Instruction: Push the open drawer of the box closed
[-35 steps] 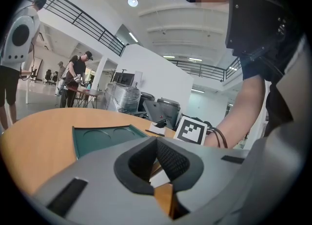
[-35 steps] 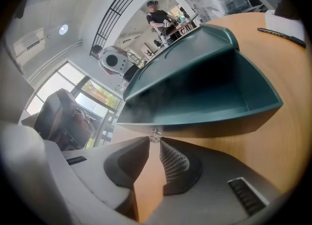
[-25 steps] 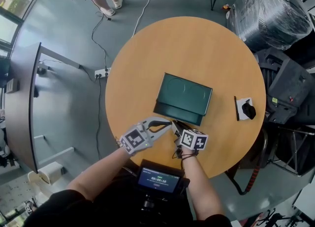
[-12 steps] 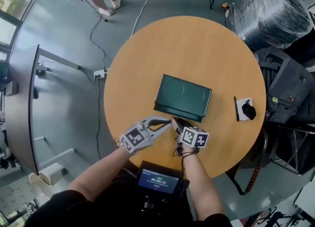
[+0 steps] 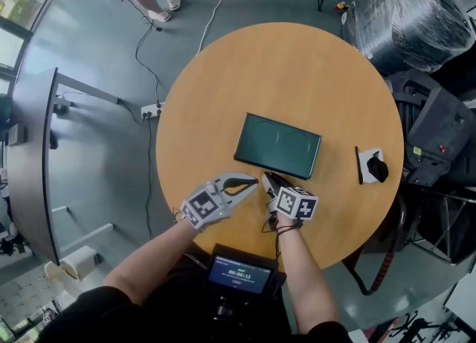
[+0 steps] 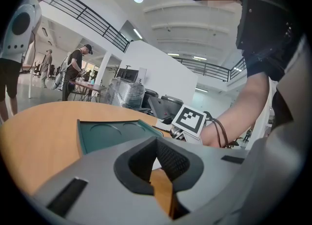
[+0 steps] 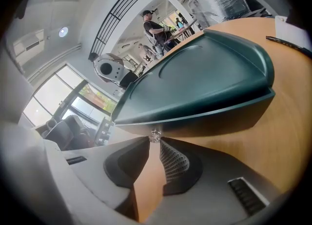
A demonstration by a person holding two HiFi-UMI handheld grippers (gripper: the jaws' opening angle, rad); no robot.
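Note:
A dark green flat box point(image 5: 277, 145) lies on the round wooden table point(image 5: 223, 74), its drawer front flush with the body. My right gripper point(image 5: 268, 179) points at the box's near edge. In the right gripper view its fingertips point(image 7: 165, 145) sit either side of a small metal drawer knob point(image 7: 155, 133) under the box point(image 7: 204, 82), the jaws nearly together. My left gripper point(image 5: 253, 181) hovers just left of it, shut with nothing held point(image 6: 156, 141). From the left gripper view the box point(image 6: 109, 133) is a little ahead, with the right gripper's marker cube point(image 6: 189, 120) beside it.
A white card with a black object point(image 5: 370, 165) and a thin black stick point(image 5: 357, 164) lie at the table's right edge. A wrapped black bundle point(image 5: 413, 14) and dark equipment stand right of the table. A power strip point(image 5: 152, 111) and cables lie on the floor.
The drawer front, which stuck out toward me, has slid into the box. My right gripper has moved slightly forward with it. The left gripper has barely moved.

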